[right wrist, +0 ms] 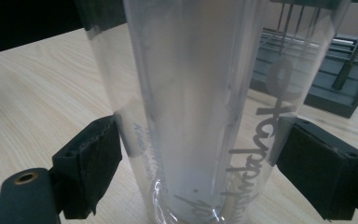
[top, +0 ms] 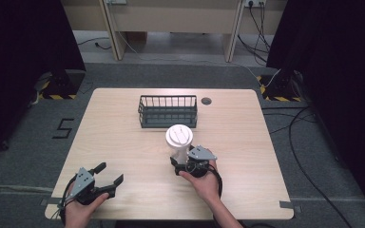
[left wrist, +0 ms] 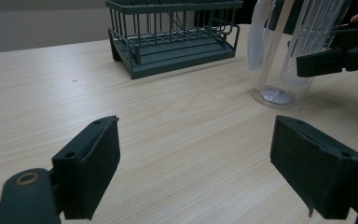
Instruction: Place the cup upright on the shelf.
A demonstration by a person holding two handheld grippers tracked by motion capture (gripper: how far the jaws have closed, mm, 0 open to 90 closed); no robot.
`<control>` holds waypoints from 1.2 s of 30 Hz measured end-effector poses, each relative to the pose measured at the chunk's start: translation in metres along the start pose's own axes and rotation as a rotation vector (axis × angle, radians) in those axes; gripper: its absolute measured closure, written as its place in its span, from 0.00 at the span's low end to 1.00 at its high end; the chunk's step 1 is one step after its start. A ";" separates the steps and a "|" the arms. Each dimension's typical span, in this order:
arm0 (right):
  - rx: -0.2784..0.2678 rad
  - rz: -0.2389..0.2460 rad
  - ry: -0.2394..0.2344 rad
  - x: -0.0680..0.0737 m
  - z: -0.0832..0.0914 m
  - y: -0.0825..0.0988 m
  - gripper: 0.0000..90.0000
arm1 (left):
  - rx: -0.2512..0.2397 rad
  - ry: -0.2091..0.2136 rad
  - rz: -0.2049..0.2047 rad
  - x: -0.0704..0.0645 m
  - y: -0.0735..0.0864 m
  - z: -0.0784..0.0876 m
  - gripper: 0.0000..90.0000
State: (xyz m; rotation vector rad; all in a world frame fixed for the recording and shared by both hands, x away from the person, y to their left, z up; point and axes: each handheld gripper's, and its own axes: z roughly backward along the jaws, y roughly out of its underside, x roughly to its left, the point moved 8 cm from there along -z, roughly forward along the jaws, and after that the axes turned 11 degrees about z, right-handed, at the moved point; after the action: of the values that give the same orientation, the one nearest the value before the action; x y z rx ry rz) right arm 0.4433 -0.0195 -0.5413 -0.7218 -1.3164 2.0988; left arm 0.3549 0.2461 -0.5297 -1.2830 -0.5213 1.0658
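Two hand-held grippers: I see right hand-held gripper jaws straddling the clear cup, contact unclear; left hand-held gripper spread wide over tabletop.

cup top cut off, its grey lettering partly unreadable

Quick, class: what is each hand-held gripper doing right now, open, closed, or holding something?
Left hand-held gripper: open, holding nothing, above the table.
Right hand-held gripper: jaws on both sides of the clear cup; whether it is clamped cannot be told.
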 end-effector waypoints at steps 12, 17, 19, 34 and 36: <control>-0.016 0.013 0.000 -0.001 -0.004 -0.001 0.20 | -0.001 0.002 -0.003 0.000 0.000 0.000 0.17; -0.028 0.025 -0.013 0.000 -0.005 -0.001 0.20 | -0.003 0.004 -0.003 0.000 -0.001 0.000 0.17; -0.031 0.027 -0.018 0.000 -0.005 -0.001 0.20 | -0.005 0.005 -0.002 0.000 -0.001 0.000 0.18; -0.031 0.038 -0.019 0.000 -0.005 -0.001 0.20 | -0.002 0.005 -0.001 0.000 -0.001 0.000 0.18; -0.033 0.040 -0.019 0.000 -0.005 -0.002 0.20 | -0.002 0.004 -0.001 0.000 -0.001 0.000 0.18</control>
State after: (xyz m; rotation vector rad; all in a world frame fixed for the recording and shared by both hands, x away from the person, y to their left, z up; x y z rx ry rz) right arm 0.4475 -0.0159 -0.5416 -0.7504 -1.3600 2.1248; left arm 0.3552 0.2460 -0.5290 -1.2862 -0.5199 1.0614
